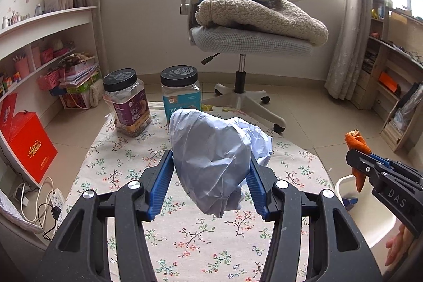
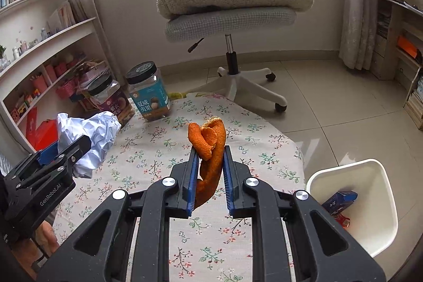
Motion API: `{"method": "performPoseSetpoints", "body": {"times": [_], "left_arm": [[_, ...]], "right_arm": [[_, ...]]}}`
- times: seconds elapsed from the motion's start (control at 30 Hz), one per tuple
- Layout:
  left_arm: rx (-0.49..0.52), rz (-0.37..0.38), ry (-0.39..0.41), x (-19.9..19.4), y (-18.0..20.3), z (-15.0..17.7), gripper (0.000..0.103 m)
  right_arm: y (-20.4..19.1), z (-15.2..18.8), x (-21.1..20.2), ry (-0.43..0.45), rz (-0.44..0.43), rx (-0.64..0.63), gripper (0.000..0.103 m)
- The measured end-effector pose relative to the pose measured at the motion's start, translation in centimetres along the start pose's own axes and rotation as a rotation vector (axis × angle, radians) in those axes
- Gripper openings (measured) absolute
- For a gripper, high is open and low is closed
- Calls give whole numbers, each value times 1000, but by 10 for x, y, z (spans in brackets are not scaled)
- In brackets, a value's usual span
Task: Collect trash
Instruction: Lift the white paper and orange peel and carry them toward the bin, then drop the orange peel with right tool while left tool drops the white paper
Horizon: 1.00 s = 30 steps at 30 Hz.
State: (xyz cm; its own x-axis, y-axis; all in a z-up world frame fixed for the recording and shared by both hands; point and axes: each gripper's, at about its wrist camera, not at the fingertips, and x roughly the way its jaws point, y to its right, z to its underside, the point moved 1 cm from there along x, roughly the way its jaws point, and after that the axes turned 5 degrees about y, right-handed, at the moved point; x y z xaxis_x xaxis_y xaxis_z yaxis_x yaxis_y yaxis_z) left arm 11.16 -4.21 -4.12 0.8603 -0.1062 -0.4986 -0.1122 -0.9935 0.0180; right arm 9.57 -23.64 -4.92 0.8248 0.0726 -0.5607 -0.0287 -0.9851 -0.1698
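Observation:
My left gripper (image 1: 210,157) is shut on a crumpled ball of white paper (image 1: 214,157) and holds it above the floral tablecloth (image 1: 127,168). It also shows in the right wrist view (image 2: 87,139) at the left. My right gripper (image 2: 210,149) is shut on a strip of orange peel (image 2: 208,147), held above the table. The peel also shows in the left wrist view (image 1: 358,147) at the right. A white trash bin (image 2: 380,202) stands on the floor right of the table, with a blue carton (image 2: 341,200) and a red scrap inside.
Two black-lidded snack jars stand at the table's far edge, one purple (image 1: 129,102) and one teal (image 1: 182,91). An office chair (image 1: 243,41) with a fleece blanket and plush monkey stands beyond. Shelves line the left wall. A red box (image 1: 26,144) sits on the floor.

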Motion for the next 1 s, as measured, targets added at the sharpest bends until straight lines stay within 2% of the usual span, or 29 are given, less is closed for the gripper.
{"method": "performPoseSetpoints", "body": {"times": [0.47,1.0], "left_arm": [[52,53,0,0,42,3,53],[120,111,-19,5,96,12,53]], "right_arm": [[52,3,-21,26,90,50,17],[137,13,-43,20,251,156,19]]}}
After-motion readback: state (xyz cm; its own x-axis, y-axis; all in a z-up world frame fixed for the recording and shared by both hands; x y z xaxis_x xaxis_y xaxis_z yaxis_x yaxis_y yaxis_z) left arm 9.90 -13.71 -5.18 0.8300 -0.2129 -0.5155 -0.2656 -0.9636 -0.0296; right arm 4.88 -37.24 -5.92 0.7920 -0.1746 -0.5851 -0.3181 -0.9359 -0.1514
